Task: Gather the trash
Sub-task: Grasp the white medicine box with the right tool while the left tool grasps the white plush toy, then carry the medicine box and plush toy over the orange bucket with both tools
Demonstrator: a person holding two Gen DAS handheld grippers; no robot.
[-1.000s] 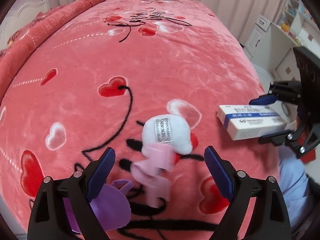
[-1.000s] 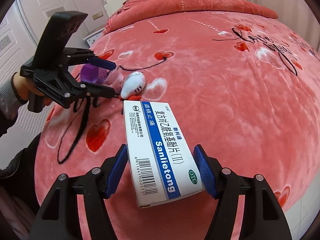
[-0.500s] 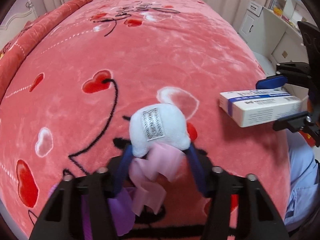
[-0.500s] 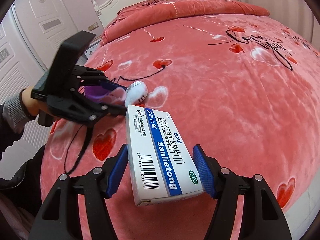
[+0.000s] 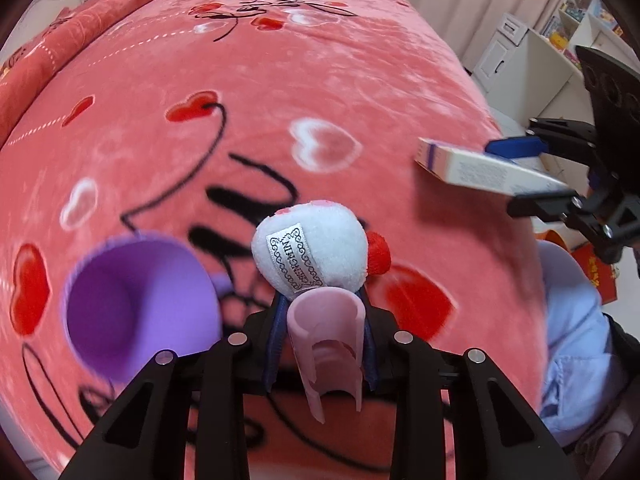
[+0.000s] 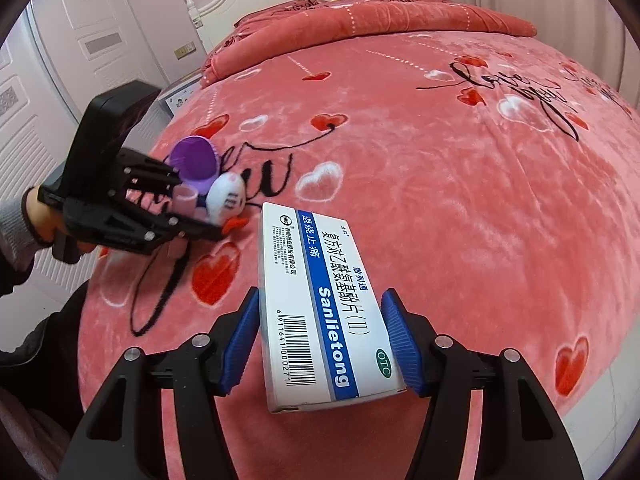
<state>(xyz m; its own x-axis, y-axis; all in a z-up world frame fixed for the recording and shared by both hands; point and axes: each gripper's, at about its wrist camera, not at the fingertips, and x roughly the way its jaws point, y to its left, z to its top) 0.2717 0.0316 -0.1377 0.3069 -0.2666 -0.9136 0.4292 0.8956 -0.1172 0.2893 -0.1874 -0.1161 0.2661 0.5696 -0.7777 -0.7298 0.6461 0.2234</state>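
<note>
At the left, the left gripper [image 5: 324, 336] is closed on a pink tube [image 5: 326, 344], part of a small toy with a white plush [image 5: 310, 252] head and a purple cup [image 5: 138, 308] hanging off to one side, all lifted just above the blanket [image 5: 320, 80]. The risk here looks like the hold: the jaws pinch only the thin curled tube, so the heavier plush and the dangling cup could swing, twist it out and drop back onto the bed. Further right, the right gripper [image 6: 324, 340] clamps a pill box [image 6: 320, 304] across its width near the barcode end, with most of the box sticking out forward and tilted; a jolt could lever it loose. The two loads are near each other, so a careless swing might knock them together. The left view shows the plush's sewn label and the tube's slit, but only the box's edge [image 5: 480, 168]; the right view shows the box's printed face and the hand [image 6: 44, 216] behind the left gripper [image 6: 192, 216].
</note>
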